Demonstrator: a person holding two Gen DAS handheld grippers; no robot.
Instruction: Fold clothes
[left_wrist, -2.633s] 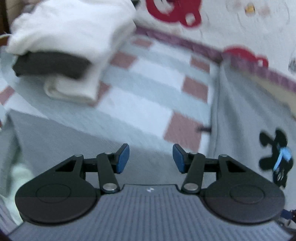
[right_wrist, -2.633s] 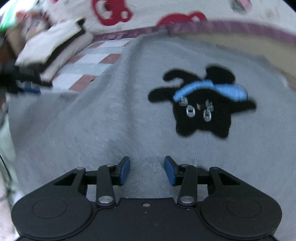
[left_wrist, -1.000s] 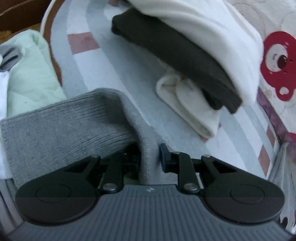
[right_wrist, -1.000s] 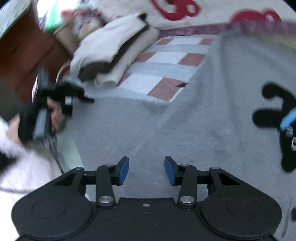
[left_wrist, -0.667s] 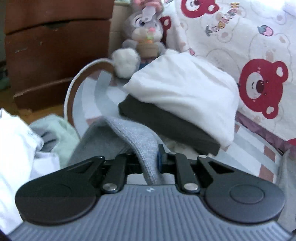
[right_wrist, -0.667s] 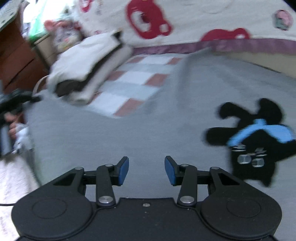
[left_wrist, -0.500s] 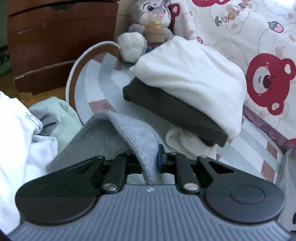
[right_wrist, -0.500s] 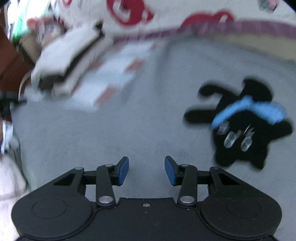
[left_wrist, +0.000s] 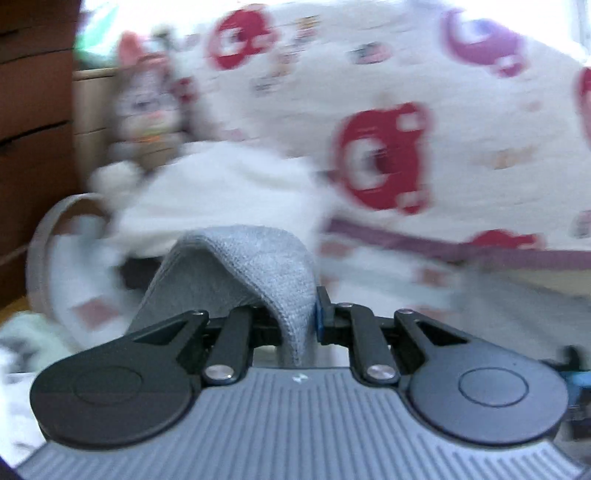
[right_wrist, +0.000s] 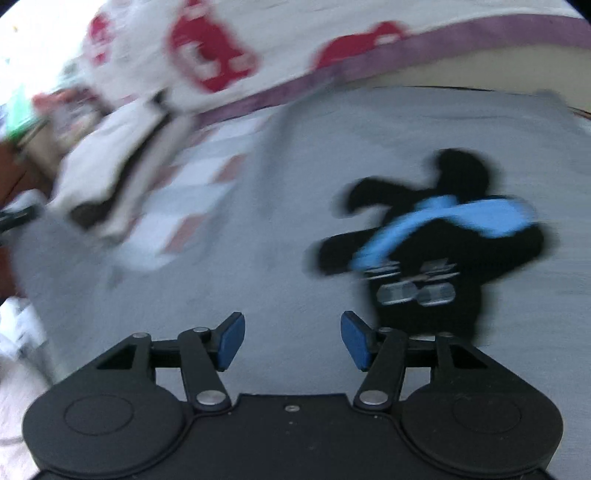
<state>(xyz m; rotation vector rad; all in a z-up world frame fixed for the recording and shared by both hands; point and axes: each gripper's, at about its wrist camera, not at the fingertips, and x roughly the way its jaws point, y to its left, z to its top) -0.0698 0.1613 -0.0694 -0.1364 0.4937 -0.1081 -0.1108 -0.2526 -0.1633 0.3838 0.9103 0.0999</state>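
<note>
Left tool (left_wrist: 295, 325): jaws are pinching a fold of the grey knit sweater (left_wrist: 258, 266). The ribbed cloth is arching up out of the jaws and draping down to the left in front of the camera. The blue pad (left_wrist: 320, 314) on the right finger is pressing against the cloth; the other pad is hidden behind the fold.

Left wrist view is heavily blurred. Behind the held fold, a stack of folded clothes (left_wrist: 221, 192) is sitting, white on top with a dark layer just showing below. A plush toy (left_wrist: 144, 99) is standing behind the stack, near a brown wooden dresser (left_wrist: 33, 110) at the left edge. A white blanket with red bear prints (left_wrist: 384, 155) is filling the background.

Right tool (right_wrist: 291, 341): jaws are opening, standing wide, with nothing between the blue pads (right_wrist: 231, 341). It is hovering above the sweater body (right_wrist: 258, 258), which is lying spread flat over a checked rug (right_wrist: 207, 206). Whether the fingertips are touching the cloth, cannot tell.

The sweater's black cartoon figure with a blue scarf (right_wrist: 436, 236) is showing right of the tool's centre line, just beyond the right finger. The same folded stack (right_wrist: 110, 162) is lying on the rug to the upper left, well apart from the right tool. The bear-print blanket (right_wrist: 214, 51), edged with a purple band, is running across the top.
</note>
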